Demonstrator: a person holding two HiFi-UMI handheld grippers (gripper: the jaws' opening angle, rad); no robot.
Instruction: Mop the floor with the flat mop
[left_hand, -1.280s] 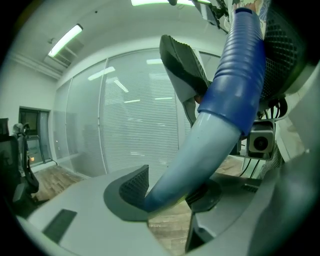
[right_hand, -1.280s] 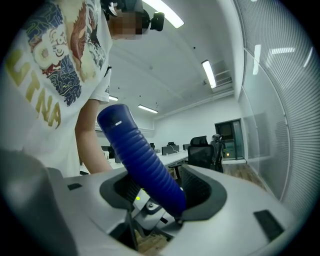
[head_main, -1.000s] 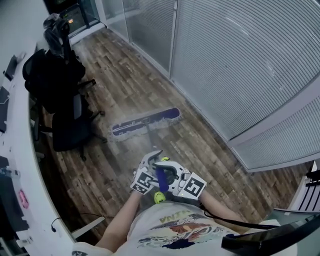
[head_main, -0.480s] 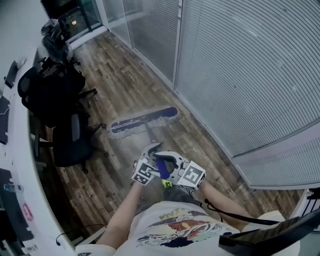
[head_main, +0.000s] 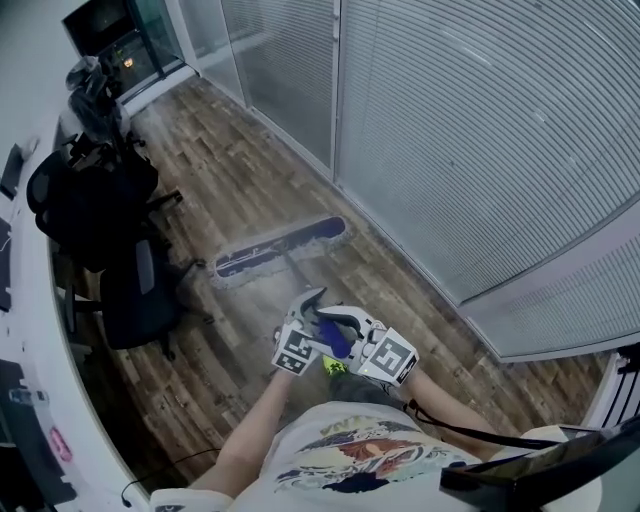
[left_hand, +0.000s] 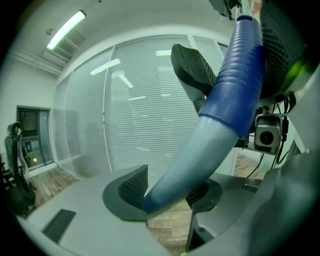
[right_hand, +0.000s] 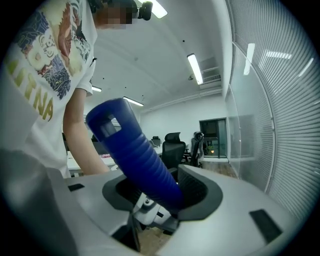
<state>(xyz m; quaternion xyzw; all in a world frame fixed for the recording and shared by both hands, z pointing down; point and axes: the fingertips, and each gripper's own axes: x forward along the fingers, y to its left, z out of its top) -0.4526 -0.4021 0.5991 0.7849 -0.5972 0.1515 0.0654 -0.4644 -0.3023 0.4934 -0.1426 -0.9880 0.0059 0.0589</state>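
In the head view the flat mop's head (head_main: 282, 248) lies flat on the wood floor, close to the glass wall. Its pale pole (head_main: 297, 277) slants back to my two grippers, side by side in front of the person's body. My left gripper (head_main: 300, 345) is shut on the mop handle. In the left gripper view the pale pole (left_hand: 195, 160) crosses between both pads, and the blue ribbed grip (left_hand: 240, 85) rises above them. My right gripper (head_main: 378, 352) holds the blue ribbed grip (right_hand: 142, 157). Its jaws have just been closing on that grip.
Black office chairs (head_main: 128, 290) and a bag-laden chair (head_main: 85, 195) stand at the left beside a long white desk (head_main: 30, 330). A glass partition with blinds (head_main: 480, 150) runs along the right. A thin cable (head_main: 185, 452) lies on the floor by the desk.
Both grippers and the handle have shifted forward, away from the body. The mop head now lies slightly further left in the picture. The head view itself has swung a little.
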